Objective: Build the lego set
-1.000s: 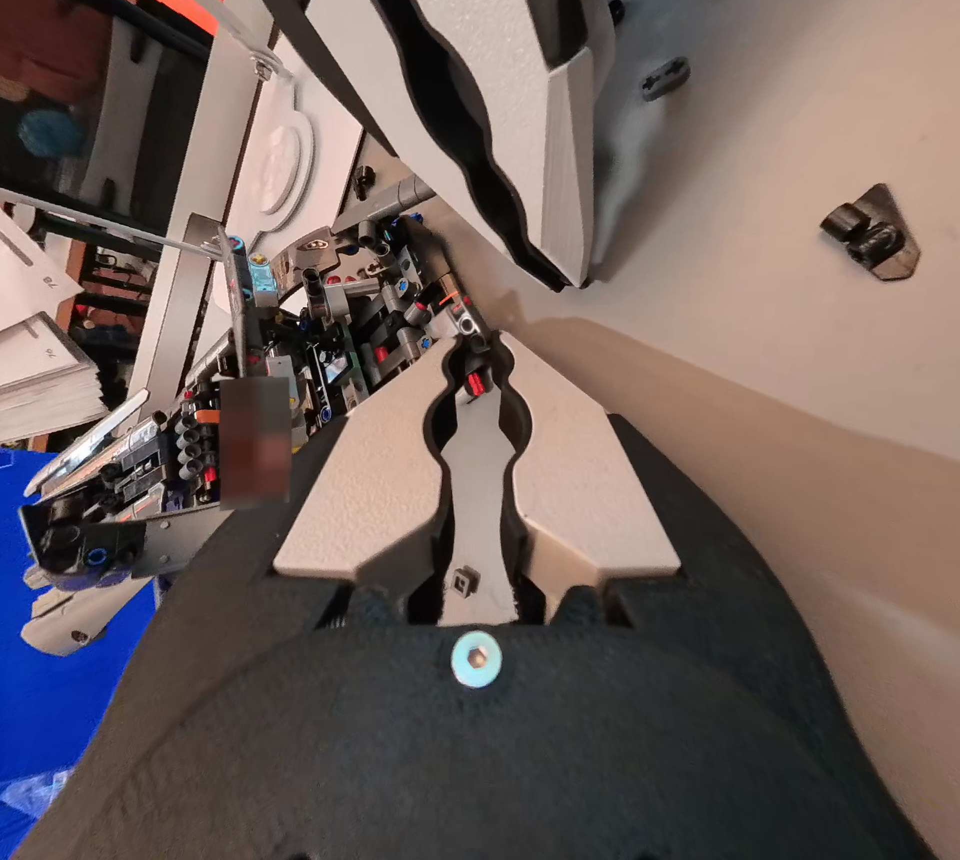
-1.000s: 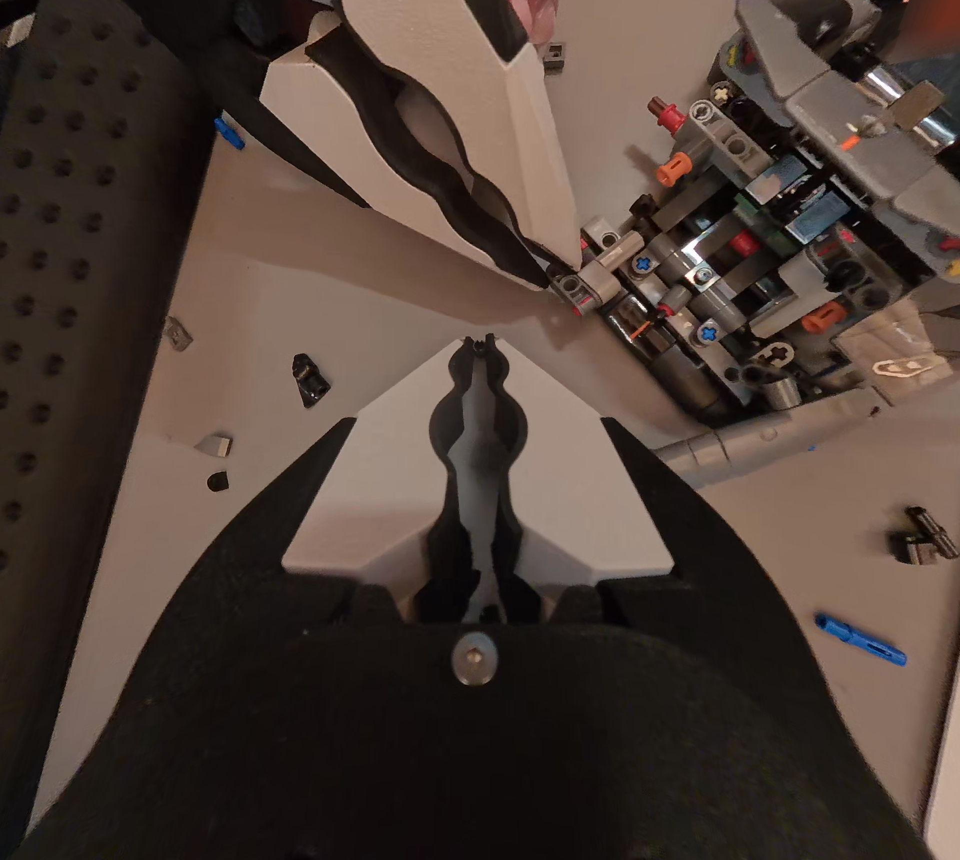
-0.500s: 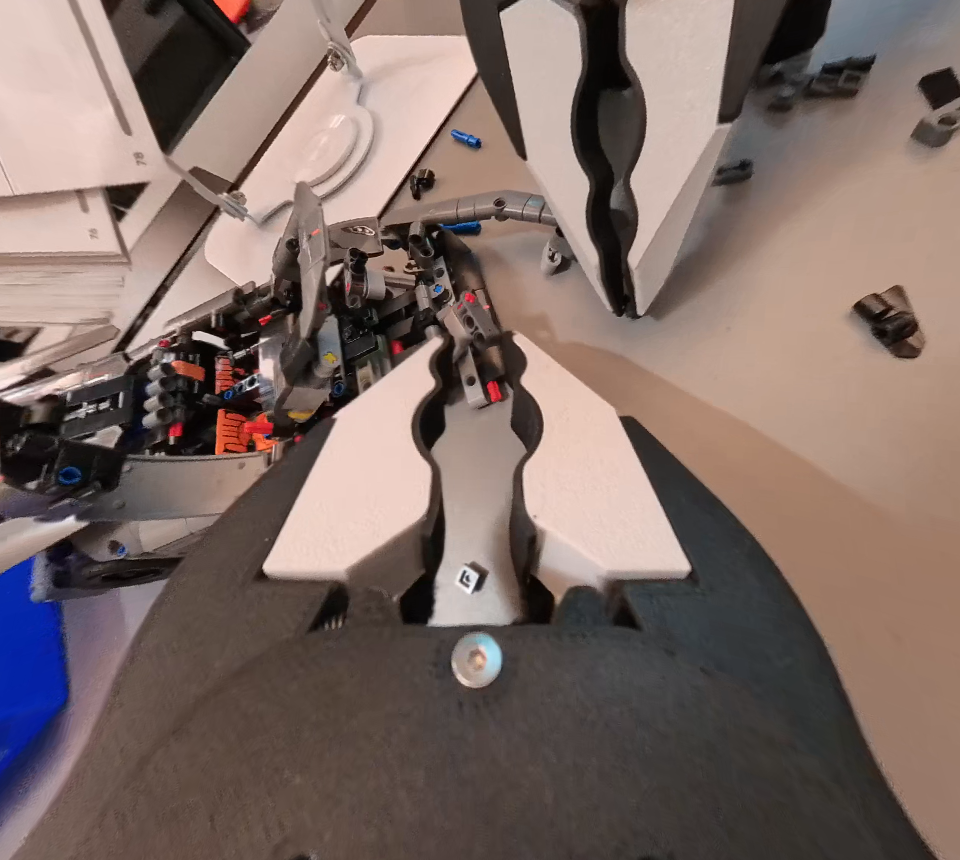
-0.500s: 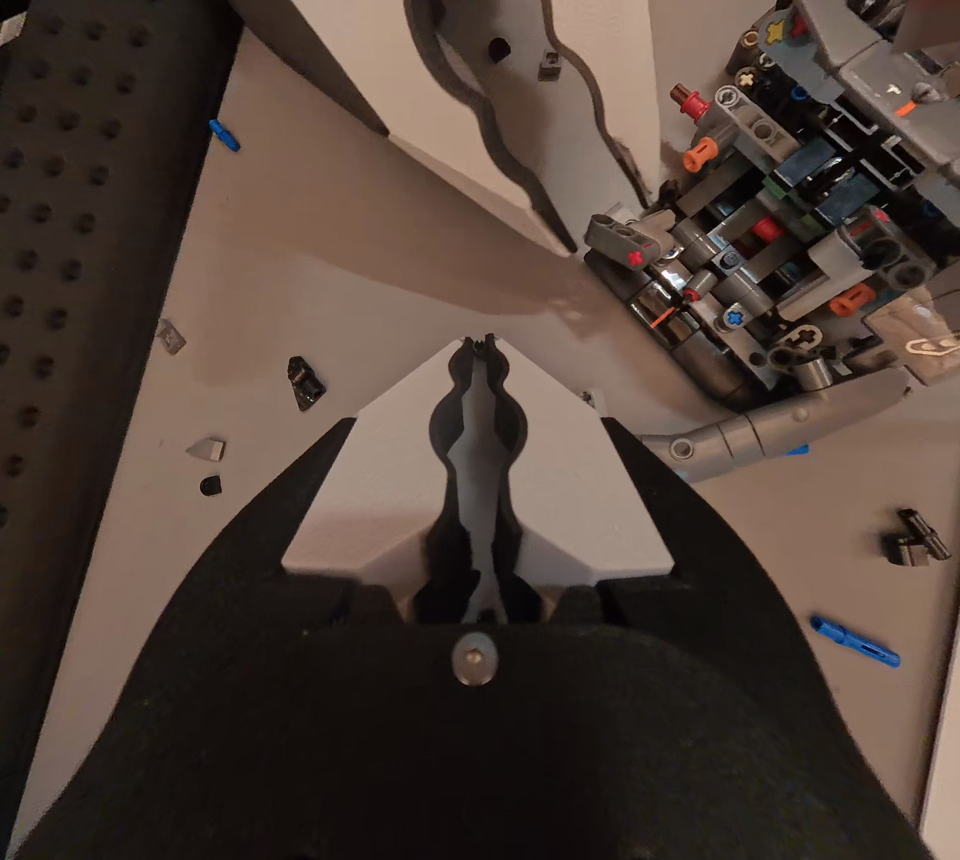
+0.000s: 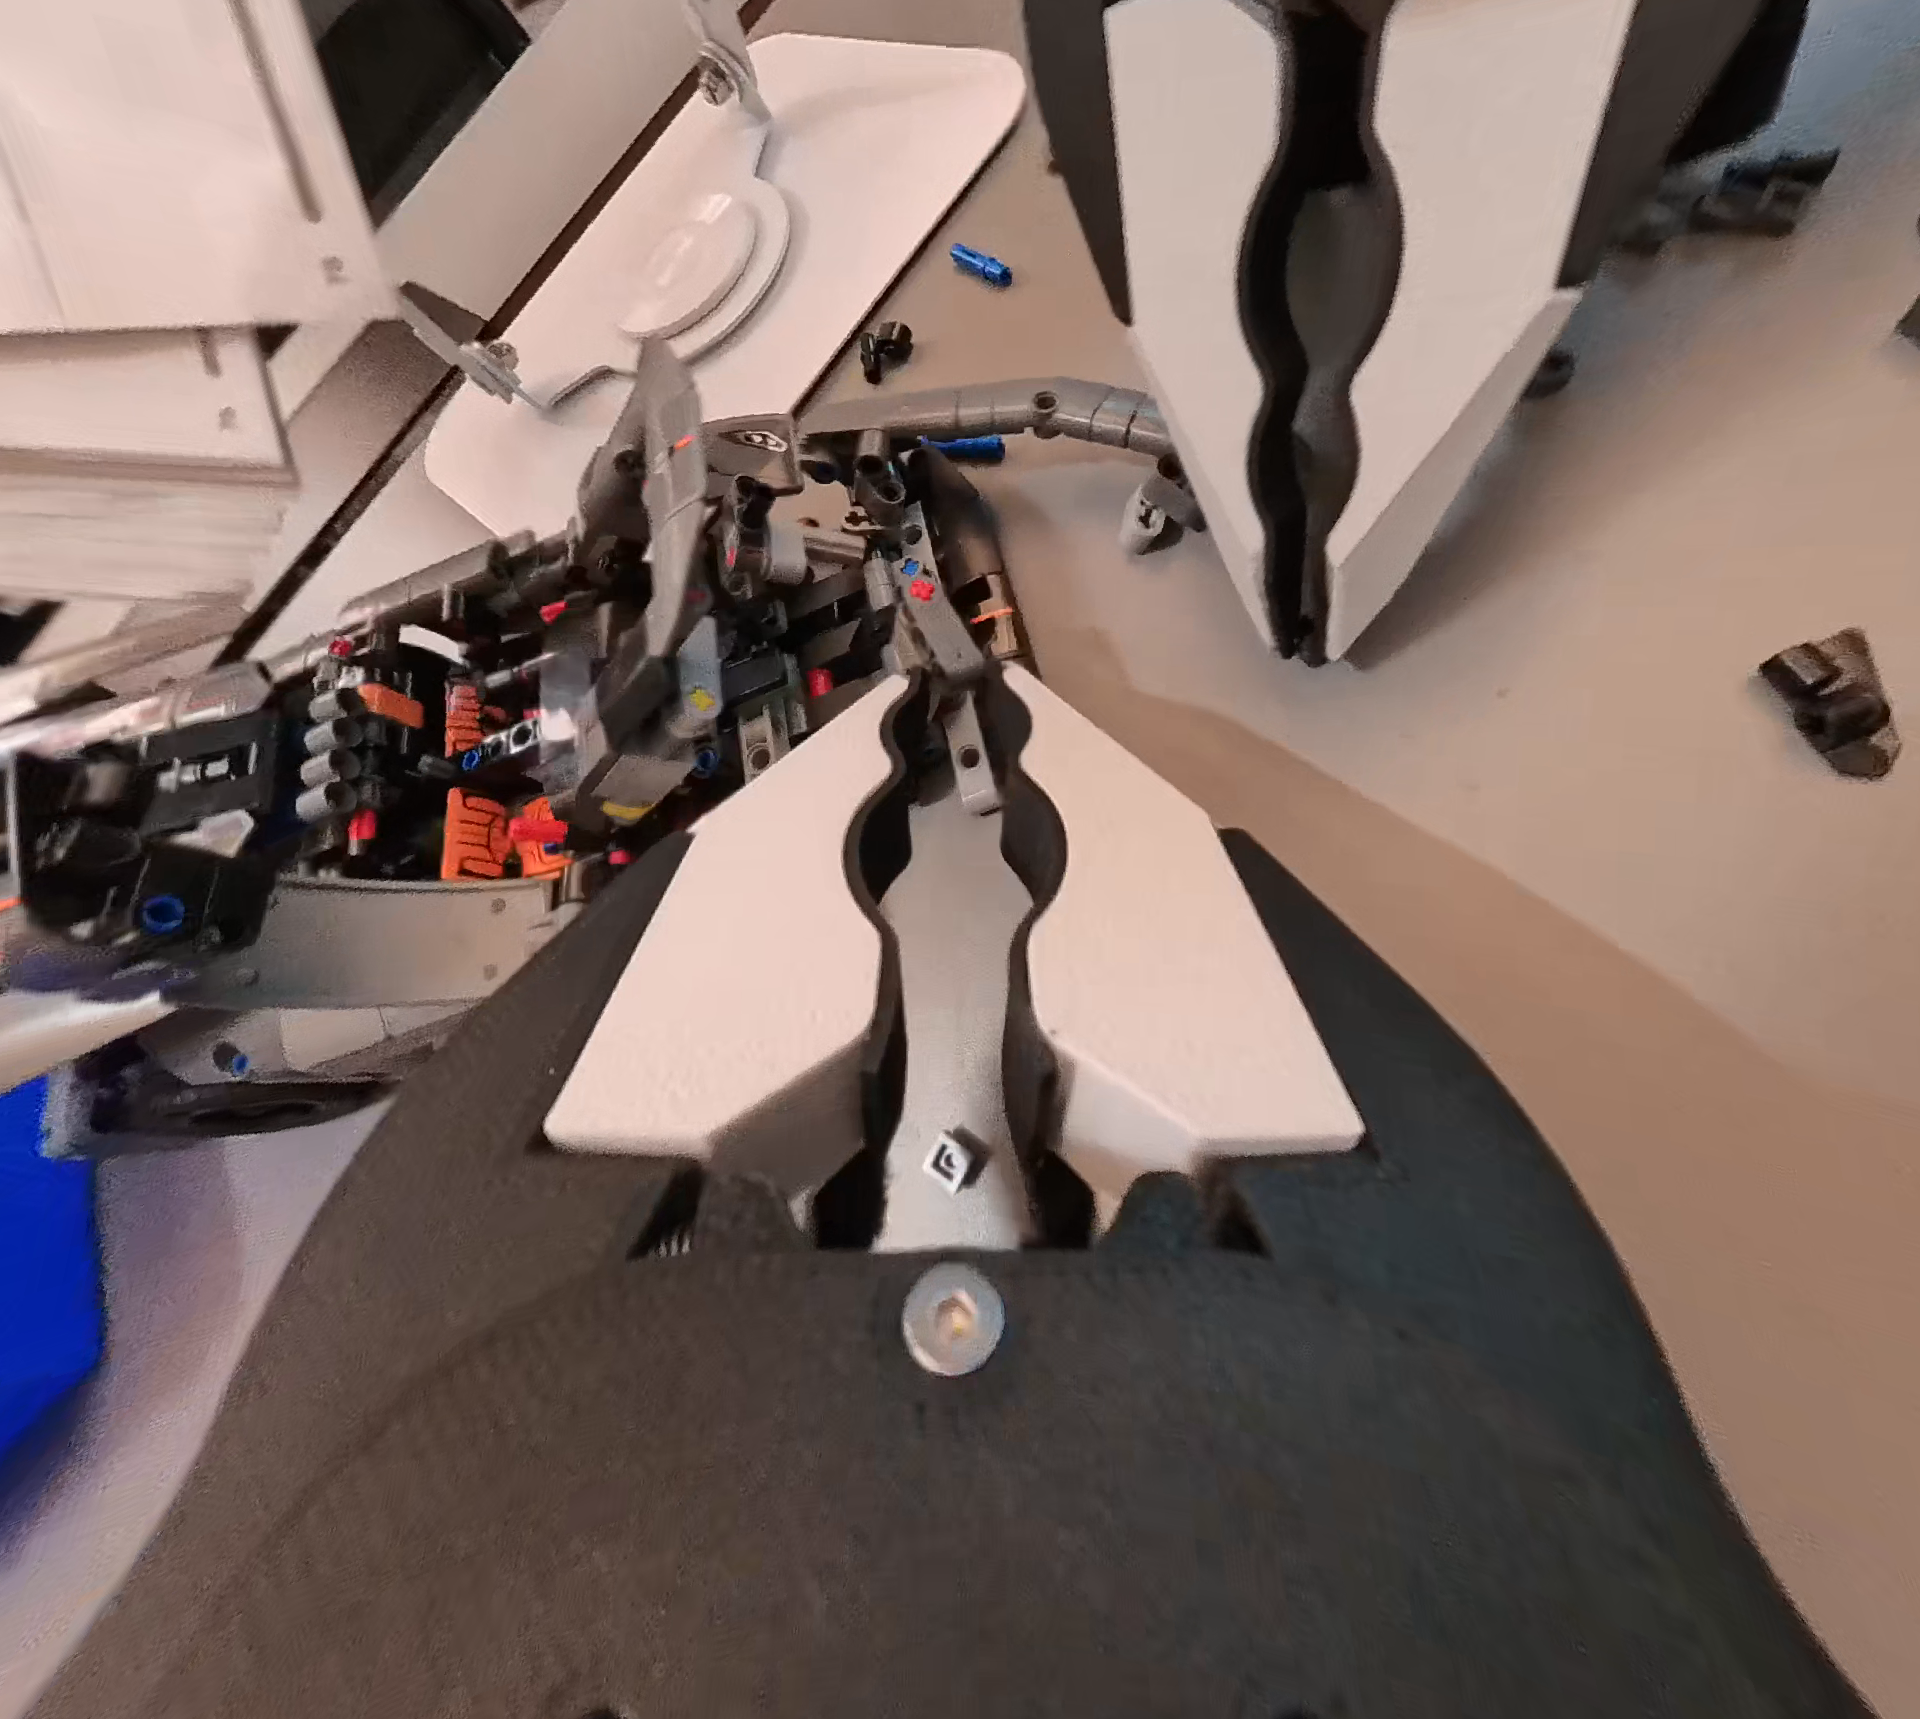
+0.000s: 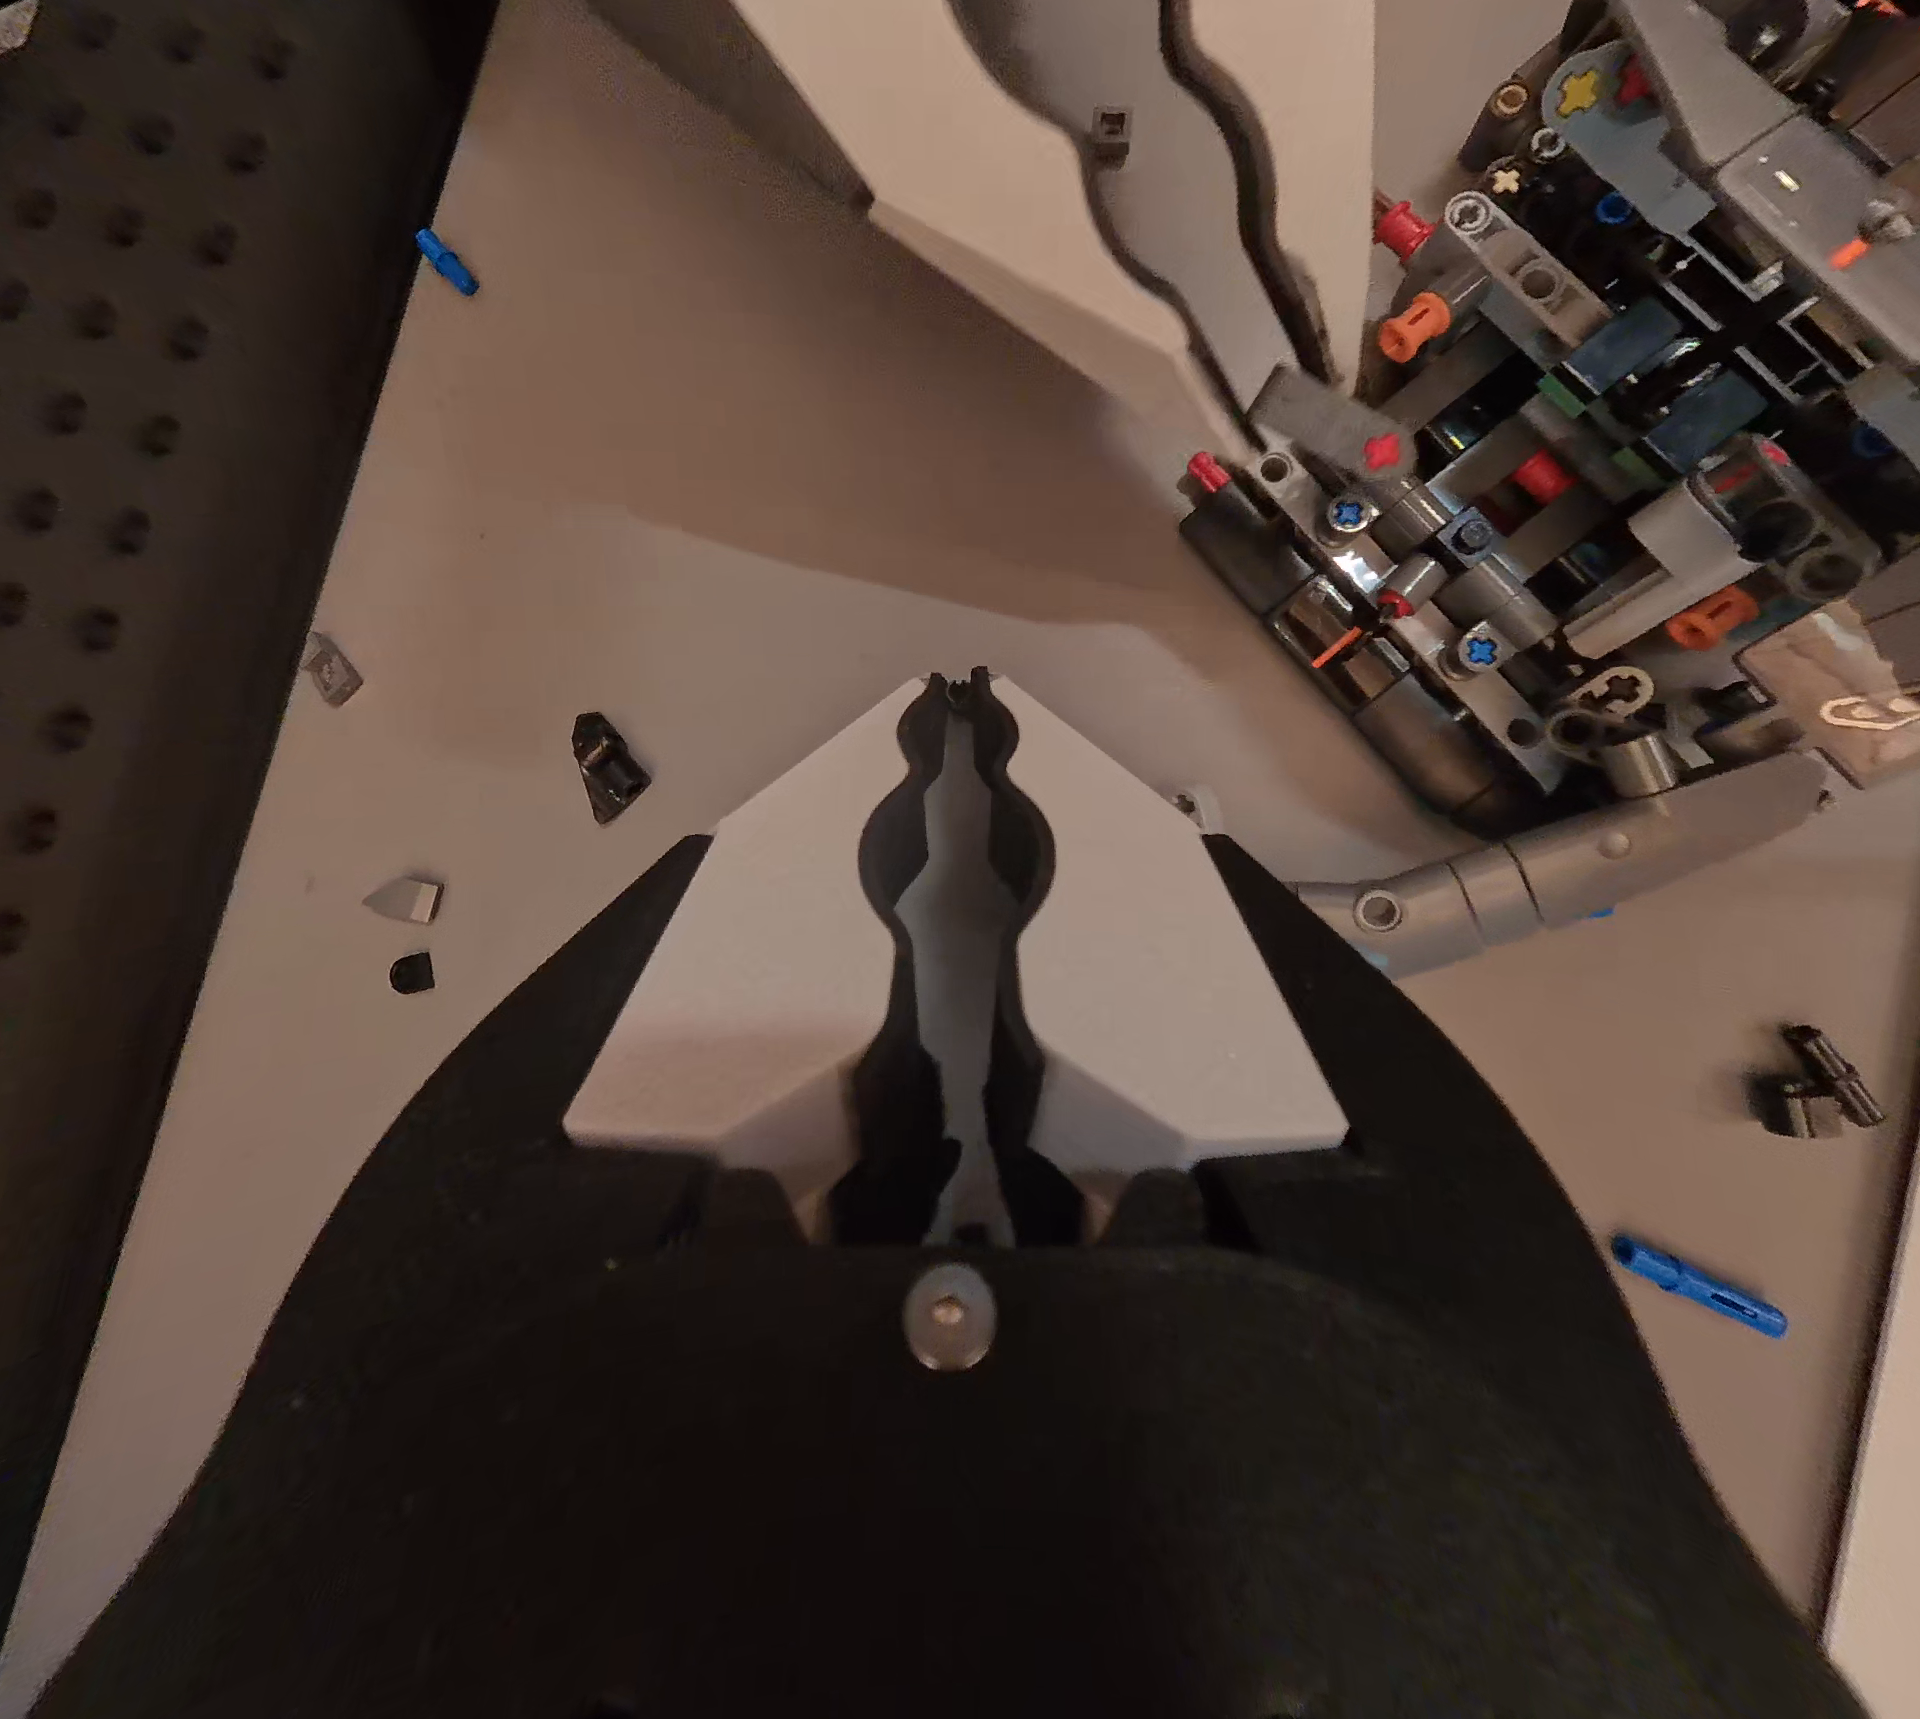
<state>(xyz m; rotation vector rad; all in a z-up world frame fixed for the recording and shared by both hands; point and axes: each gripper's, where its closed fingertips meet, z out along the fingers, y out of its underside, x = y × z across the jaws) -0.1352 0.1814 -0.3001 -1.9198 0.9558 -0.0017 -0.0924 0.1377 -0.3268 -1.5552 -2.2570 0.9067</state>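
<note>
The lego model (image 5: 644, 693) looks largely built; the left gripper (image 5: 951, 693) pinches its grey beam (image 5: 961, 734), the right gripper (image 6: 961, 682) closed, empty, loose pieces (image 6: 608, 765) left.

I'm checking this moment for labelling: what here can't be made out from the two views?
- Left wrist view: the lego model's left end is blurred and cut by the frame edge.
- Left wrist view: the left claw's contact on the grey beam is partly hidden by its own fingers.
- Right wrist view: whether the right claw pinches anything; too small.
- Right wrist view: the model's top right is cut off.
</note>
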